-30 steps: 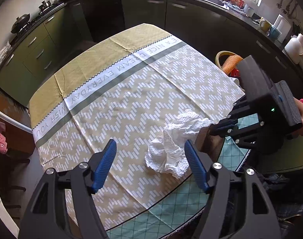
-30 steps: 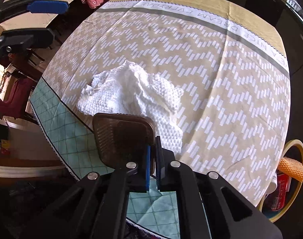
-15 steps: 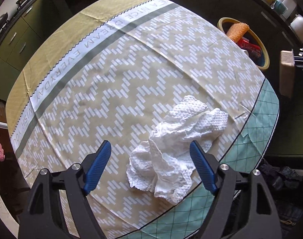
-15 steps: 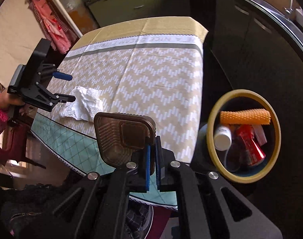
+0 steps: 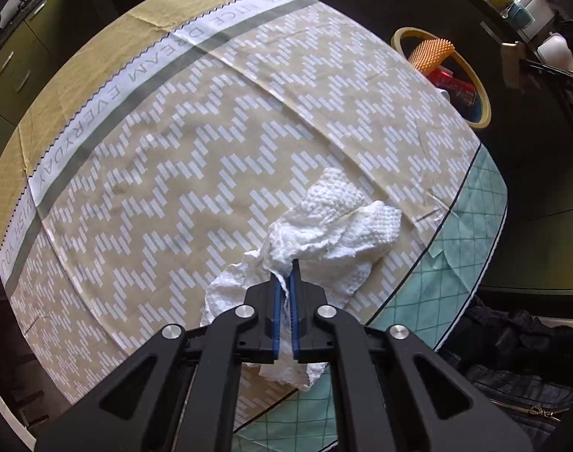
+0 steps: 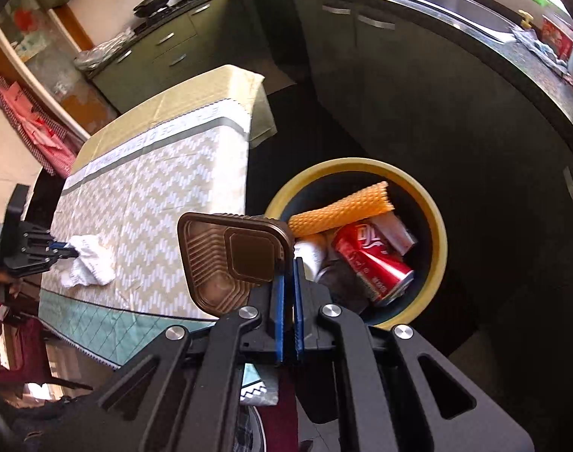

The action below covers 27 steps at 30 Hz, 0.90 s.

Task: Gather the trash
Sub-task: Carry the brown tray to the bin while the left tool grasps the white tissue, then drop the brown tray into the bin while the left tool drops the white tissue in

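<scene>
A crumpled white paper towel (image 5: 331, 237) lies near the table's front right corner. My left gripper (image 5: 285, 275) is shut on its near folds; it also shows in the right wrist view (image 6: 66, 252) with the towel (image 6: 90, 263). My right gripper (image 6: 288, 278) is shut on the rim of a brown plastic tray (image 6: 229, 260) and holds it in the air beside the table, just left of a yellow-rimmed trash bin (image 6: 437, 241). The bin (image 5: 474, 75) also shows in the left wrist view, and the tray (image 5: 510, 64) shows edge-on past it.
The table carries a beige zigzag cloth (image 5: 211, 150) with a teal checked edge (image 5: 471, 241). The bin holds an orange foam net (image 6: 343, 211), a red can (image 6: 369, 260) and other trash. Dark kitchen cabinets (image 6: 399, 75) curve behind. Dark clothing (image 5: 512, 358) lies below the table.
My left gripper has closed on the paper towel. My right gripper has carried the brown tray away from the table to beside the bin.
</scene>
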### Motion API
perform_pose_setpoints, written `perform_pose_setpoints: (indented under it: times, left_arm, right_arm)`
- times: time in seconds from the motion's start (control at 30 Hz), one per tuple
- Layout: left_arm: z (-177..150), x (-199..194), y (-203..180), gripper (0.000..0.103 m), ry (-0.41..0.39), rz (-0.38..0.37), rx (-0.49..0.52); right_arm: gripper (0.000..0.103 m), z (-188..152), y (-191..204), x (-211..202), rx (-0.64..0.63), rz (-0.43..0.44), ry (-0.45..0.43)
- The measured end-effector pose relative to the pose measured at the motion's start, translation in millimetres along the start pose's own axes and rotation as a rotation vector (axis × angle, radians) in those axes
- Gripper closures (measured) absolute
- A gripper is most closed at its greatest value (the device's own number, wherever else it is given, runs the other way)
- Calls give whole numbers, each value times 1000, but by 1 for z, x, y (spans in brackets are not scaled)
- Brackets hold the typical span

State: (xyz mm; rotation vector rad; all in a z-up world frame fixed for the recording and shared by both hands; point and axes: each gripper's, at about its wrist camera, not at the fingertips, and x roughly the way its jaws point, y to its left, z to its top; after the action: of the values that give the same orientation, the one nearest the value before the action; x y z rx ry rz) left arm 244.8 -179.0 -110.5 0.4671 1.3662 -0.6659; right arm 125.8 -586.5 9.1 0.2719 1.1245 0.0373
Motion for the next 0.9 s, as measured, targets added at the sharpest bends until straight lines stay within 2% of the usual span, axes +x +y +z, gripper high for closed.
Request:
perform_pose_setpoints:
  times: [0.1, 0.23, 0.4, 0.43, 0.47, 0.5, 0.57, 0.7, 0.9]
  left_arm:
    - [8, -32, -7, 99, -64, 10, 11]
    - [24, -71, -28, 99, -137, 7, 44]
    - [55, -102, -60, 99, -199, -12, 101]
    - [63, -104, -68, 99, -206, -21, 111]
    - [71, -106, -76, 99, -212, -30, 122]
    - [79, -107, -84, 99, -213, -37, 136]
    - [95, -106, -102, 99, -216, -49, 166]
    - [131, -97, -144, 99, -215, -84, 247]
    - [192, -69, -205, 99, -226, -118, 330]
  right_arm:
    - [98, 9, -33, 15, 52, -106, 6]
    - [98, 18, -72, 48, 126, -140, 66]
    - [95, 27, -100, 83, 171, -145, 134]
    - [83, 27, -105, 88, 170, -141, 149]
    - [63, 26, -108, 92, 169, -149, 158]
    - [59, 26, -110, 92, 167, -169, 149]
    - [60, 23, -114, 81, 170, -188, 113]
    - [60, 7, -119, 36, 192, -132, -9]
    - [60, -46, -119, -23, 193, -88, -123]
